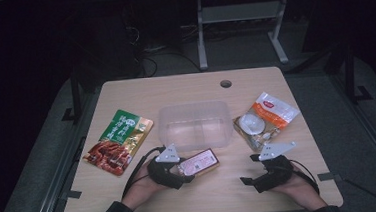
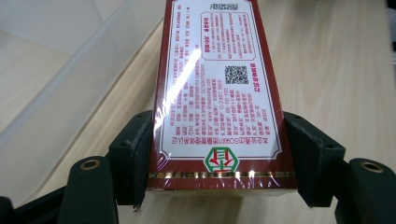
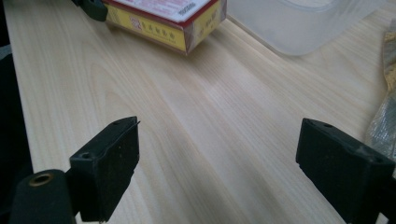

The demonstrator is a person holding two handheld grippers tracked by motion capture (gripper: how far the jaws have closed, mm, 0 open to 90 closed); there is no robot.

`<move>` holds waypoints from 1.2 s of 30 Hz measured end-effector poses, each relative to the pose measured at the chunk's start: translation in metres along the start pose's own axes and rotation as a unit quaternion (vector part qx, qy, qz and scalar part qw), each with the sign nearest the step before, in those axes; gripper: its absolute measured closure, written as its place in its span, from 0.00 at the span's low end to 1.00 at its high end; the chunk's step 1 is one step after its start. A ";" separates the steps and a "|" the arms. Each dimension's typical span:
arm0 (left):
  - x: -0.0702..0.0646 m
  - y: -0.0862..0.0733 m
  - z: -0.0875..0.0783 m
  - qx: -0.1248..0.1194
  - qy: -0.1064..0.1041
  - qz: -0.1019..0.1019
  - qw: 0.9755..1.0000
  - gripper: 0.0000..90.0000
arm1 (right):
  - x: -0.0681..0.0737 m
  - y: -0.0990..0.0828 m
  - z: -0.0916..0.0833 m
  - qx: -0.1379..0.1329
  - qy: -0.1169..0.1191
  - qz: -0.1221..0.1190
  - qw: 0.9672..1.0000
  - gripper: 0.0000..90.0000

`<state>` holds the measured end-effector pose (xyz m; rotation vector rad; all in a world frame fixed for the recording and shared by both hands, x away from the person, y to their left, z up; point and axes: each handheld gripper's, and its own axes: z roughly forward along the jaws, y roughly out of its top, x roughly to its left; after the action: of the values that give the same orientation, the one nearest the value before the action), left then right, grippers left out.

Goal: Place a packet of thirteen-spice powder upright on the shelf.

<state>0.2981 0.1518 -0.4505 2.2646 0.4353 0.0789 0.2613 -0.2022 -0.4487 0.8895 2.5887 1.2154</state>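
High view: left gripper clamps a red box on the table, just in front of the clear tub; right gripper rests w/ jaws wide, nothing between. Left gripper view: both pads press the box's sides, tub beside it. Right gripper view: jaws spread over bare wood, box & tub farther off.

Box: dark red border, white face printed with red text, black QR code, green-and-red emblem, gold strip; yellow side panel. Left gripper and right gripper: black jaws. Container: clear, colourless. Left pouch: green with reddish-brown food picture. Right pouch: orange, white, clear. Table: pale wood grain.
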 end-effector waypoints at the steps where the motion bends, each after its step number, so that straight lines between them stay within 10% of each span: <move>1: 0.000 -0.001 -0.005 -0.001 -0.006 0.001 1.000 0.35 | 0.001 0.001 -0.001 -0.001 0.003 -0.004 1.000 0.14; 20: -0.001 -0.015 -0.049 -0.023 -0.029 0.031 0.999 0.35 | 0.010 0.045 0.002 -0.036 0.100 -0.065 0.992 0.15; 30: -0.005 -0.025 -0.064 -0.037 -0.018 0.020 0.999 0.35 | 0.012 0.082 0.032 -0.038 0.161 -0.111 0.980 0.15; 36: -0.011 -0.030 -0.071 -0.041 -0.017 0.024 0.999 0.35 | 0.014 0.100 0.049 -0.039 0.211 -0.141 0.967 0.15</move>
<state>0.2659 0.2171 -0.4243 2.1932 0.3532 0.0813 0.3131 -0.1127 -0.4058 0.2476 2.8233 1.5404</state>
